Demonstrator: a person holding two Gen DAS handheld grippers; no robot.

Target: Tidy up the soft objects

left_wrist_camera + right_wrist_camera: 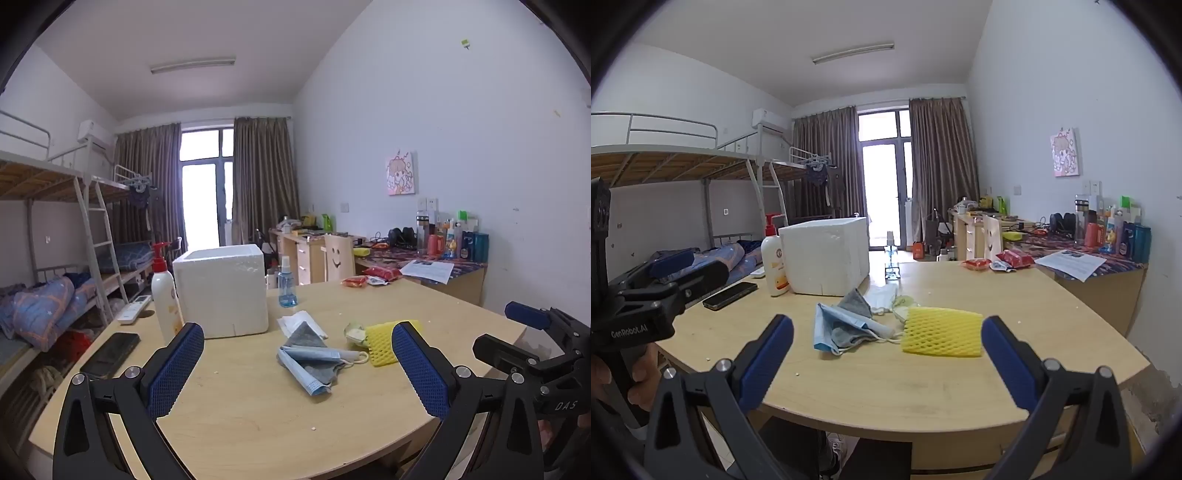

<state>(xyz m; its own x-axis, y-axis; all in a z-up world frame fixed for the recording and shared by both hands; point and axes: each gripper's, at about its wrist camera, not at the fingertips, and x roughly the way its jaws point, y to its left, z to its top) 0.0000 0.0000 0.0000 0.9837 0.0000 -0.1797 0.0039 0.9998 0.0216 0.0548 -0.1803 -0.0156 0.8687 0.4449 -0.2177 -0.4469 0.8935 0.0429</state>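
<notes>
Hovering above the near table (pixel 258 424) edge, left gripper (pixel 297 369) and right gripper (pixel 886 362) both stand wide, holding nothing. Yellow foam net (pixel 942 331) lies just ahead of the right gripper; blue mask (pixel 306 373) on grey cloth (pixel 306 334), possibly a second mask, ahead of the left. All likely light, limp, compressible: pinch mid-body, not ear loops.
</notes>
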